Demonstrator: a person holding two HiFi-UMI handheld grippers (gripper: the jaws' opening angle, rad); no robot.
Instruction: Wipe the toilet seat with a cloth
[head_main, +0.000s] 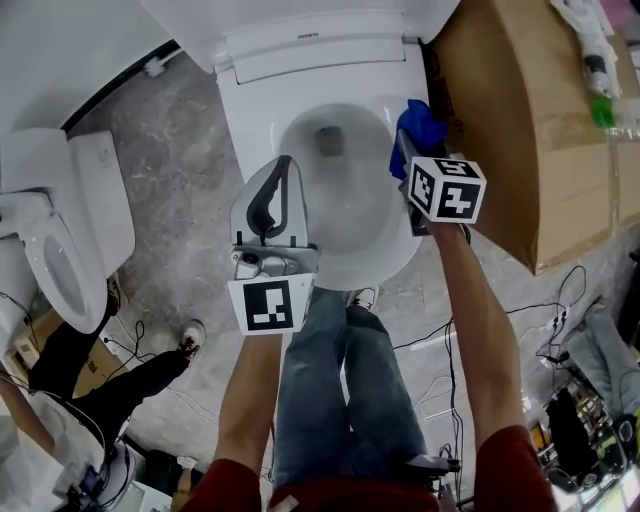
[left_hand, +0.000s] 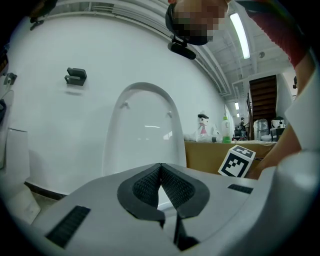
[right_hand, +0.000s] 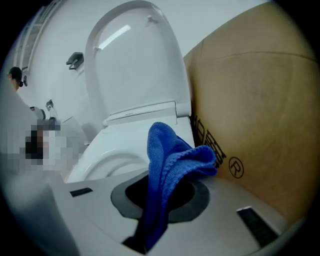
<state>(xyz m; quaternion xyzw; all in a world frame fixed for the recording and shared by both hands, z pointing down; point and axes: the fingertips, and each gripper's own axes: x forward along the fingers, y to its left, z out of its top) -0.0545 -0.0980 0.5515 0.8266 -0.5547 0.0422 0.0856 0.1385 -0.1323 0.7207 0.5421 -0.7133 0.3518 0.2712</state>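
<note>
The right gripper (right_hand: 160, 194) is clamped on a blue cloth (right_hand: 170, 157). The fabric is pinched between its dark pads and rises out of them in a loose, rumpled fold. In the head view this right gripper (head_main: 403, 152) reaches toward 12 o'clock from a bare forearm, with its marker cube just behind the jaws. It puts the cloth (head_main: 418, 124) over the rim of the toilet seat (head_main: 252, 140) at about 2 o'clock on the bowl. Whether the fabric actually touches the seat cannot be told. The left gripper (left_hand: 160, 167) has its ribbed pads pressed together at the tips, with nothing between them. In the head view the left gripper (head_main: 281, 176) hovers above the bowl's rim at about 8 o'clock, pointing toward 12 o'clock. Beyond both grippers the white toilet lid (right_hand: 135, 65) stands raised against a white wall. A large brown cardboard box (head_main: 520, 120) sits tight against the toilet at 3 o'clock. A second white toilet (head_main: 62, 250) stands well apart at 9 o'clock, on a grey marbled floor (head_main: 170, 190). The person's legs in blue jeans (head_main: 350, 390) are at 6 o'clock, directly in front of the bowl. Thin cables (head_main: 440, 330) trail across the floor at about 4 o'clock.
</note>
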